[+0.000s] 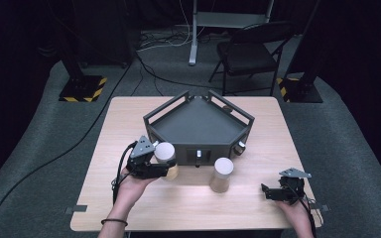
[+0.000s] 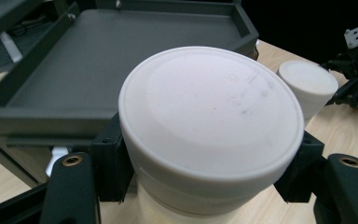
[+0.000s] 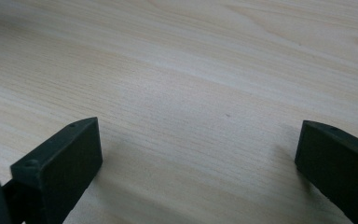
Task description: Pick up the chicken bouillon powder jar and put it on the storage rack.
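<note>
- My left gripper (image 1: 159, 166) sits at the near left of the wooden table (image 1: 129, 114), just in front of the tray's near left corner, with my left hand (image 1: 131, 186) behind it.
- Its jaws are clamped on a white-capped cylinder (image 1: 164, 153); in the left gripper view the black pads (image 2: 114, 163) press against both sides of the wide white cap (image 2: 209, 112), and the paler body below it drops between them.
- In the high view that cylinder looks raised against the tray's front wall, though I cannot tell for sure whether its base has left the table.
- The dark grey tray (image 1: 198, 121) stands at the middle of the table, towards the far side, a many-sided shape with a low railed rim and a flat bare floor.
- A second white-capped cylinder (image 1: 222, 174) stands upright on the table just right of centre, near the tray's front wall and well apart from both grippers; in the left gripper view it appears to the right of the held one (image 2: 307, 84).
- My right gripper (image 1: 270, 192) rests low at the near right of the table, with my right hand (image 1: 297, 210) behind it.
- Its jaws stand wide apart with bare wood grain between them in the right gripper view, gripping nothing.
</note>
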`<action>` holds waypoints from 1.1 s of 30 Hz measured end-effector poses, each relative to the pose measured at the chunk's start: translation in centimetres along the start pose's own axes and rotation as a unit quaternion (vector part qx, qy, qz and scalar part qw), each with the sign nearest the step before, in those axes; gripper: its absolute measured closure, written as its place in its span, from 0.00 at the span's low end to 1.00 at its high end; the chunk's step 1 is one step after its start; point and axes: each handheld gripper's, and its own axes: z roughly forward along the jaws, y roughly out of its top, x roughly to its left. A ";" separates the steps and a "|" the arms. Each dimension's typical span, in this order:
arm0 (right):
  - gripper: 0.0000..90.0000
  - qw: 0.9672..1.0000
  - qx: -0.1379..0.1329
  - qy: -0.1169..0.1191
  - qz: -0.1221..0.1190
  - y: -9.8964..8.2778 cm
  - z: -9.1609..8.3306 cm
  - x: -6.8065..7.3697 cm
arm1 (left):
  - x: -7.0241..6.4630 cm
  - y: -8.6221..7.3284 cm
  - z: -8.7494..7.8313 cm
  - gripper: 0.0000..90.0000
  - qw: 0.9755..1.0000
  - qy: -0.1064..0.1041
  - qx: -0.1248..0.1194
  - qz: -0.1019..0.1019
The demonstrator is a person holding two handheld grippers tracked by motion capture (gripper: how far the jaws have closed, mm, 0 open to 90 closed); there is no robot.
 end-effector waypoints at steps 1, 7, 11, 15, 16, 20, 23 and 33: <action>0.00 1.000 0.000 0.000 0.000 0.0 0.0 0.0 | -0.1 0.4 -0.1 0.37 1.000 0.002 -0.001 0.003; 0.00 1.000 0.000 0.000 0.000 0.0 0.0 0.0 | 0.0 2.3 -0.1 0.37 1.000 0.006 -0.007 0.006; 0.00 1.000 0.000 0.000 0.000 0.0 0.0 0.0 | 0.3 3.4 -0.1 0.37 1.000 0.004 -0.007 0.007; 0.00 1.000 0.000 0.000 0.000 0.0 0.0 0.0 | 0.7 4.4 -0.1 0.37 1.000 0.009 -0.009 0.005; 0.00 1.000 0.000 0.000 0.000 0.0 0.0 0.0 | 0.8 4.7 -0.2 0.37 1.000 0.008 -0.012 0.003; 0.00 1.000 0.000 0.000 0.001 0.0 0.0 0.0 | 1.0 5.9 -0.3 0.37 1.000 0.005 -0.021 0.005; 0.00 1.000 0.000 0.000 0.001 0.0 0.0 0.0 | 1.0 6.7 -0.2 0.37 1.000 0.008 -0.027 0.008; 0.00 1.000 0.000 0.000 0.000 0.0 0.0 0.0 | 1.4 8.7 2.2 0.37 0.999 0.041 -0.021 0.010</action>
